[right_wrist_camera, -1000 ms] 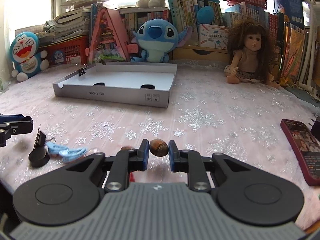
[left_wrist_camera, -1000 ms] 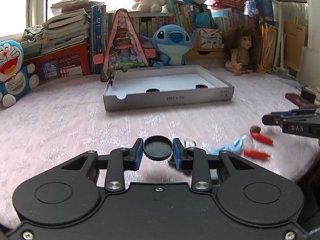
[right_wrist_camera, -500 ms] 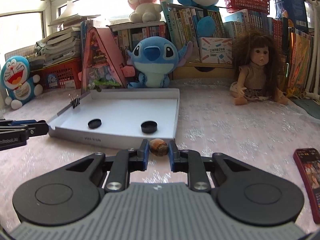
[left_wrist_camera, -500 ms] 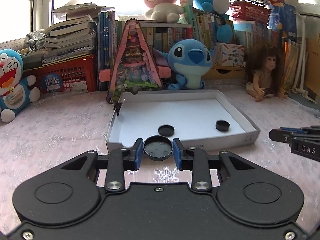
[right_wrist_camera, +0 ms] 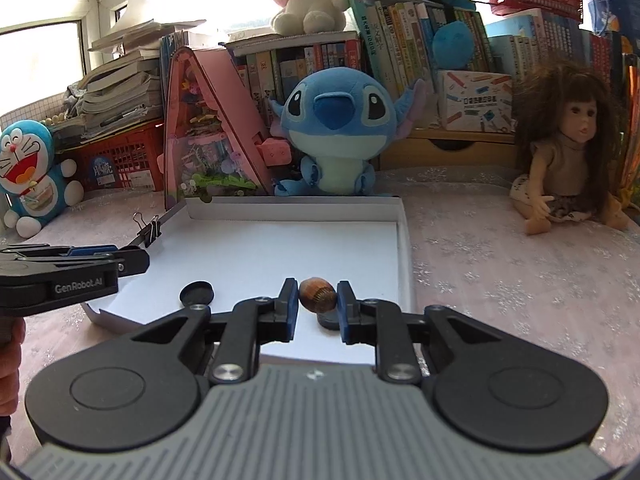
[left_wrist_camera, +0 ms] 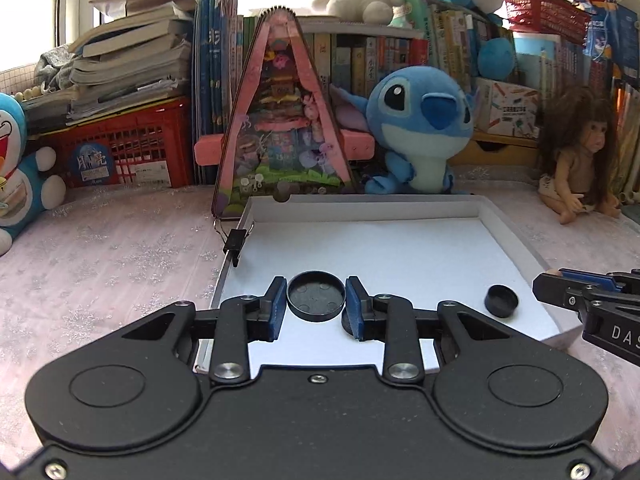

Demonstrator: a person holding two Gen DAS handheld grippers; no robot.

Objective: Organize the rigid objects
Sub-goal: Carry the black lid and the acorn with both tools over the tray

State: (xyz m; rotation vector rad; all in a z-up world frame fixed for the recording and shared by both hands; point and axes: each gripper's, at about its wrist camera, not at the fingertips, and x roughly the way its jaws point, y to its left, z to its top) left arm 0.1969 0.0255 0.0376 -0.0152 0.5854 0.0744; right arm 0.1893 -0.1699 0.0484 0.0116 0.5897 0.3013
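Note:
My left gripper [left_wrist_camera: 316, 300] is shut on a round black lid [left_wrist_camera: 316, 295] and holds it over the near part of a shallow white box tray [left_wrist_camera: 508, 228]. Two black caps lie in the tray: one [left_wrist_camera: 501, 300] to the right, one [left_wrist_camera: 347, 322] partly hidden behind my right finger. My right gripper [right_wrist_camera: 318, 299] is shut on a brown acorn-like nut [right_wrist_camera: 317, 299] above the tray [right_wrist_camera: 403, 248], over a black cap [right_wrist_camera: 330, 322]. Another cap [right_wrist_camera: 196, 293] lies to its left. Each gripper shows at the edge of the other's view.
A black binder clip [left_wrist_camera: 236, 240] is clamped on the tray's left wall. Behind the tray stand a pink triangular toy house [left_wrist_camera: 280, 132], a Stitch plush [left_wrist_camera: 420, 128], a doll [left_wrist_camera: 580, 160], a Doraemon plush [right_wrist_camera: 28, 172], a red crate and bookshelves.
Both grippers have moved forward from the table's front area to above the tray, each still holding its object. The tray now fills the near view.

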